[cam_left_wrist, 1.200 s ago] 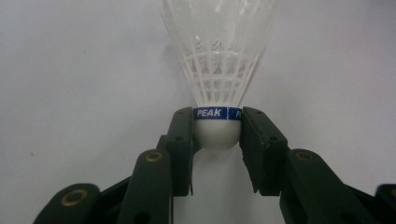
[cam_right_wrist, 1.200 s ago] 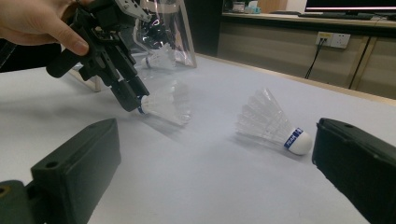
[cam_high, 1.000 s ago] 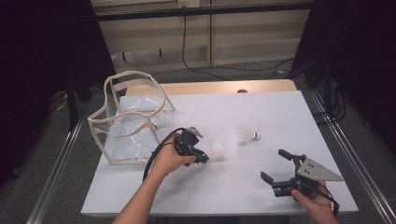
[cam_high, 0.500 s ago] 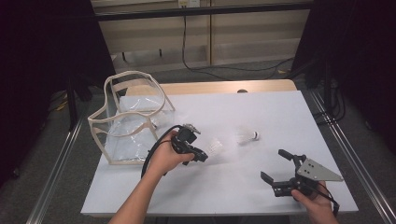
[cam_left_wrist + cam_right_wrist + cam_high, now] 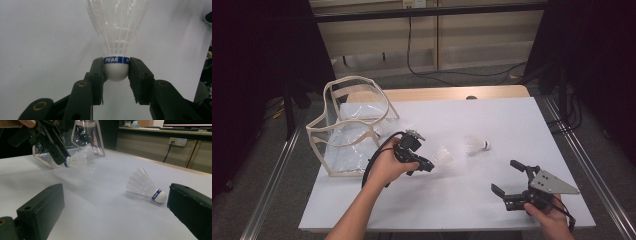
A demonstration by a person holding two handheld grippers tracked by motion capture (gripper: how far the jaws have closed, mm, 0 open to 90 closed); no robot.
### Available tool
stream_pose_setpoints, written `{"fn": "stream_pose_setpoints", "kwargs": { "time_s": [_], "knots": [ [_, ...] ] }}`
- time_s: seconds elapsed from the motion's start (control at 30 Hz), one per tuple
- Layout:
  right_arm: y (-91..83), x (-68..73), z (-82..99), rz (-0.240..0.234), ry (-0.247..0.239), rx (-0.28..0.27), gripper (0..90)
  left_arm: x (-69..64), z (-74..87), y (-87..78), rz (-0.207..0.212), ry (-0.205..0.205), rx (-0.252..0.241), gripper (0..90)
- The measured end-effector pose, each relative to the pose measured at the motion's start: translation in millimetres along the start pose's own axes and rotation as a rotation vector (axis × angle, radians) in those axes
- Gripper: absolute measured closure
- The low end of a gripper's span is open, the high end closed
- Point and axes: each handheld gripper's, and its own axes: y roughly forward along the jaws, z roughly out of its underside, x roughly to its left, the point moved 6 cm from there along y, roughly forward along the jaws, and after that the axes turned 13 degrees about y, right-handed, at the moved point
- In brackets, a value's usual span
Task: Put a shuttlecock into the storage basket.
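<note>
My left gripper (image 5: 428, 165) is shut on the white cork head of a shuttlecock (image 5: 116, 72), whose feather skirt (image 5: 443, 155) points away from the hand, lifted a little off the white table (image 5: 422, 210). In the right gripper view that held shuttlecock (image 5: 78, 158) hangs at the upper left with the left gripper (image 5: 63, 161) on it. A second shuttlecock (image 5: 475, 145) lies on its side on the table, its blue-banded cork (image 5: 159, 195) pointing right. My right gripper (image 5: 507, 177) rests low near the front right edge, jaws wide open and empty, aimed toward the lying shuttlecock.
A clear plastic bag with a beige frame (image 5: 349, 125) stands open at the table's left, just behind the left hand. A black cable (image 5: 374, 162) trails from the left gripper. Metal rails run along both sides of the table.
The left gripper has risen slightly with the shuttlecock in its jaws. The right gripper and the lying shuttlecock have kept still.
</note>
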Motion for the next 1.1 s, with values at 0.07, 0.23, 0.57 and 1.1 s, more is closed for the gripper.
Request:
{"fn": "stream_pose_setpoints", "kwargs": {
  "time_s": [0.07,0.23,0.57,1.1],
  "knots": [
    [0.0,0.1,0.0,0.000,0.000,0.000,0.7,-0.4,-1.3,-2.8,-0.001,-0.001,-0.002,65.8],
    [0.1,-0.1,0.0,0.000,0.000,-0.001,0.7,-2.3,-4.4,-8.7,0.004,-0.003,-0.002,65.8],
    [0.2,0.2,0.1,-0.001,0.002,0.000,0.7,-4.0,-12.0,-18.8,0.005,0.001,-0.009,65.8],
    [0.1,0.0,-0.2,0.000,0.000,-0.001,0.7,-5.6,-20.1,-34.7,0.009,-0.014,-0.006,65.8]
  ]
}}
